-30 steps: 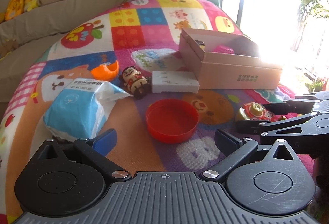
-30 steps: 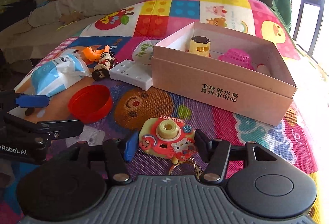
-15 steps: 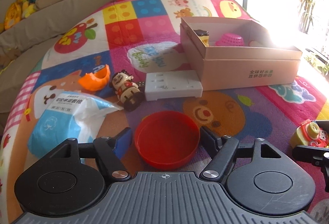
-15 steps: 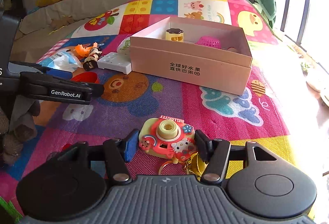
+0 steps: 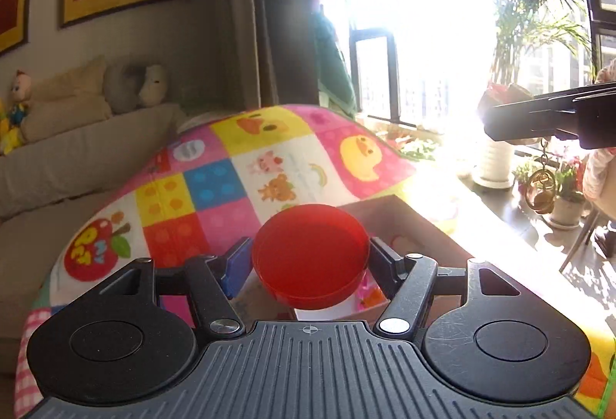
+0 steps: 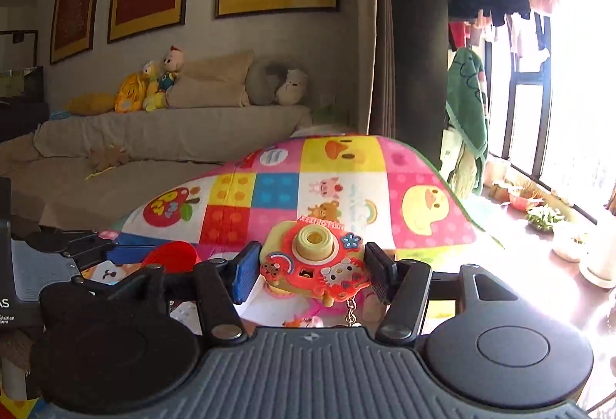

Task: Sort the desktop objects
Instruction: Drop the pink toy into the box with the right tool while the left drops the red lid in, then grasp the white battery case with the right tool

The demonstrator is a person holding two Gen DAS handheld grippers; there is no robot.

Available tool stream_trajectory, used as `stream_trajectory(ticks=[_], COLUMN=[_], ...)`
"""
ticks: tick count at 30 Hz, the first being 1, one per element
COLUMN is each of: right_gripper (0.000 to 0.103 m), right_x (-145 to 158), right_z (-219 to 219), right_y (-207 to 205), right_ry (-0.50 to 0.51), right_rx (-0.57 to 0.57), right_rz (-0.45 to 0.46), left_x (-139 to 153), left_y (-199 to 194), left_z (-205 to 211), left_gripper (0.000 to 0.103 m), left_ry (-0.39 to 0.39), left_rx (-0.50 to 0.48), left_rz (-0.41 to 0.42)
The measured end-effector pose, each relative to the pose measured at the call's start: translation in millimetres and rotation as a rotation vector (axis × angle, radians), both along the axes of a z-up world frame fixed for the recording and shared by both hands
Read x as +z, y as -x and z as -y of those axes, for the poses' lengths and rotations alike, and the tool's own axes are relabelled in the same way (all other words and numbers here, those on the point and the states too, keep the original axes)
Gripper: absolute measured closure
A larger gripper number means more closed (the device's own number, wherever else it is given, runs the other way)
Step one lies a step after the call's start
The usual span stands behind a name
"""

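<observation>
red lid (image 5: 310, 254) sits between the left gripper (image 5: 308, 259) pads, up off the colourful mat (image 5: 246, 172), and the jaws are closing in on it with both pads touching its rim. just behind and under it there's the cardboard box (image 5: 400, 222), but only a corner shows, so i can't tell what's in it. toy camera (image 6: 313, 257) is clamped in the right gripper (image 6: 310, 274), also in the air, with its keychain (image 6: 350, 311) dangling. from the left wrist view the right gripper is cut off at the edge and half lost in window glare (image 5: 423, 15). sofa (image 6: 161, 134) with plush toys (image 6: 150, 84) at the back.
</observation>
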State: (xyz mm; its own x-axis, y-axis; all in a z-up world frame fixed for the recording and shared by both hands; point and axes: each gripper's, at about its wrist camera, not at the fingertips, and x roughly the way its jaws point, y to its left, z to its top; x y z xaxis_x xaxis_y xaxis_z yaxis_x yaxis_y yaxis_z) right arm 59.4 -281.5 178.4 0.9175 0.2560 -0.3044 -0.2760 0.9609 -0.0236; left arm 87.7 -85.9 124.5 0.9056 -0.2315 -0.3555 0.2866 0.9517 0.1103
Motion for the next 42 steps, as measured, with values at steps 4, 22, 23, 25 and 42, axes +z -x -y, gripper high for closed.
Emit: stream_trajectory(ticks=[4,22,23,25,42], right_gripper=[0.045,0.027,0.026,0.023,0.073], right_x=[14,-54,-60,-75,-115], right_z=[3,-21,-33,-57,-230], right_y=[-45,-79,-69,-51,-123], right_ry=[-0.044,-0.016,0.018,0.085,0.265], right_rx=[-0.025,-0.074,-0.032,0.041,0.233], right_rz=[-0.02,-0.191,-0.186,-0.174,-0.406], left_x=[4,-102,-106,-109,-120], left_y=[-44,58,66,75,82], left_z=[18,-64,-69,-79,-124], left_gripper=[0.032,0.0,0.0,0.0,0.0], left_ry=[0.03,0.008,-0.02,-0.051,0.122], left_rx=[-0.019,0.111,0.126,0.172,0.256], left_rz=[-0.009,-0.298,-0.29,-0.27,-0.333])
